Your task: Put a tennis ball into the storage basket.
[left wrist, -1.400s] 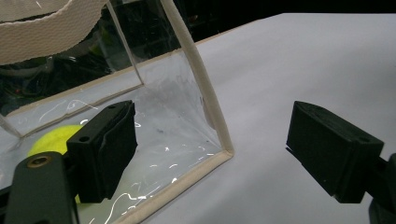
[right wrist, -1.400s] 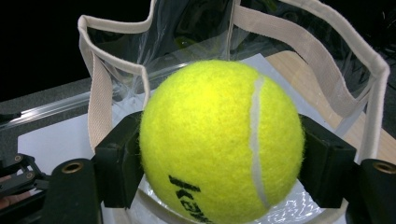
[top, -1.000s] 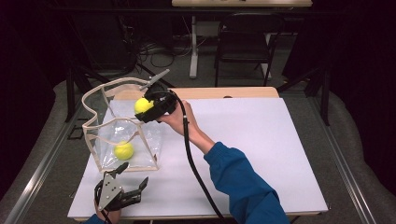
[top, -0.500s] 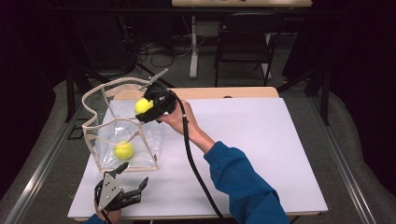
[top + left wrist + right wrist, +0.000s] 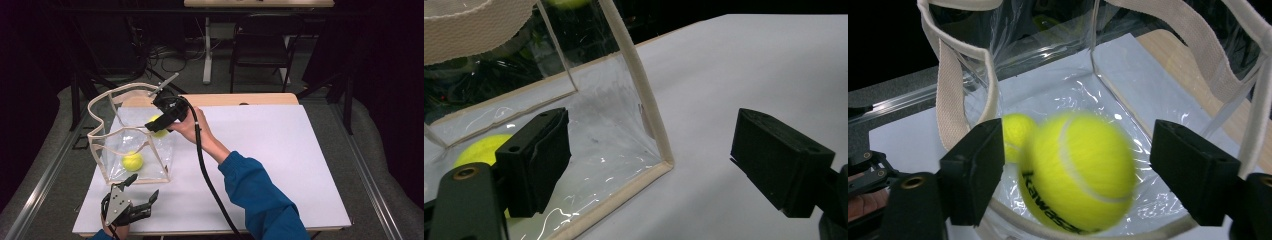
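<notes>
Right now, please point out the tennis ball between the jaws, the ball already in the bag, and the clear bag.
falling tennis ball (image 5: 1078, 172), right gripper view, its middle
resting tennis ball (image 5: 132, 161), high view, its top
clear bag (image 5: 97, 107), high view, its cloth rim
</notes>
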`<state>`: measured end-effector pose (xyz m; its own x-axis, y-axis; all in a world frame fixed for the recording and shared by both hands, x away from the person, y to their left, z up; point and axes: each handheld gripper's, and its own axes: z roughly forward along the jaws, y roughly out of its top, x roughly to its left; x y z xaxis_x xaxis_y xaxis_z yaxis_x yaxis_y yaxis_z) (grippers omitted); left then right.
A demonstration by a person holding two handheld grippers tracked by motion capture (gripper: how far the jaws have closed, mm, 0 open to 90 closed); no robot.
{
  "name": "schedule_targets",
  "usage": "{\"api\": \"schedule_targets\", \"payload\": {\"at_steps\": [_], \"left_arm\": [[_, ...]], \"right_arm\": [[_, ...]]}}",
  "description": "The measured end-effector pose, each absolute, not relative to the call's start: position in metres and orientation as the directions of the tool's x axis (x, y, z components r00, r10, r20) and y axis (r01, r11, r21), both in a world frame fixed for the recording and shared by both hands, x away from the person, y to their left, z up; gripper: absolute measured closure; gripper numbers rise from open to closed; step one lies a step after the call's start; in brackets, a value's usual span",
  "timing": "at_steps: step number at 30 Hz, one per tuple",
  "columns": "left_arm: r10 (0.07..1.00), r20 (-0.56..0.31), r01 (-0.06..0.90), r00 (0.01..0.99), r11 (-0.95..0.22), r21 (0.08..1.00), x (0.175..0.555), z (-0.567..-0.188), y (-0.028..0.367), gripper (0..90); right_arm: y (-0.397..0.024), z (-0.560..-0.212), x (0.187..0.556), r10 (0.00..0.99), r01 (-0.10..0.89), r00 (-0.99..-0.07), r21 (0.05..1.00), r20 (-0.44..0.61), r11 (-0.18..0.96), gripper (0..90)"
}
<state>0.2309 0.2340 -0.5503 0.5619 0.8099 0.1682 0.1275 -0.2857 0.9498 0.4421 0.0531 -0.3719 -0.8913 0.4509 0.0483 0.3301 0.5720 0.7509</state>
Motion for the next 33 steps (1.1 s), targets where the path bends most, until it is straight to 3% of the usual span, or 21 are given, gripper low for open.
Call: {"api": "schedule_targets", "payload": {"at_steps": [6,11,33], "left_arm": [[0.811,0.168,0.127,0.560,-0.285,0.950,0.231,-0.550,0.234,15.9],[0.811,0.167,0.127,0.561,-0.284,0.950,0.231,-0.550,0.234,15.9],[0.812,0.172,0.127,0.558,-0.289,0.949,0.231,-0.551,0.233,15.8]], "right_arm": [[0.044,-0.366,0.440,0.464,0.315,-0.885,0.789,0.043,0.527,6.9],[0.033,-0.360,0.439,0.463,0.305,-0.885,0.812,0.048,0.498,2.8],[-0.019,-0.365,0.431,0.492,0.316,-0.869,0.824,0.053,0.469,0.0]]}}
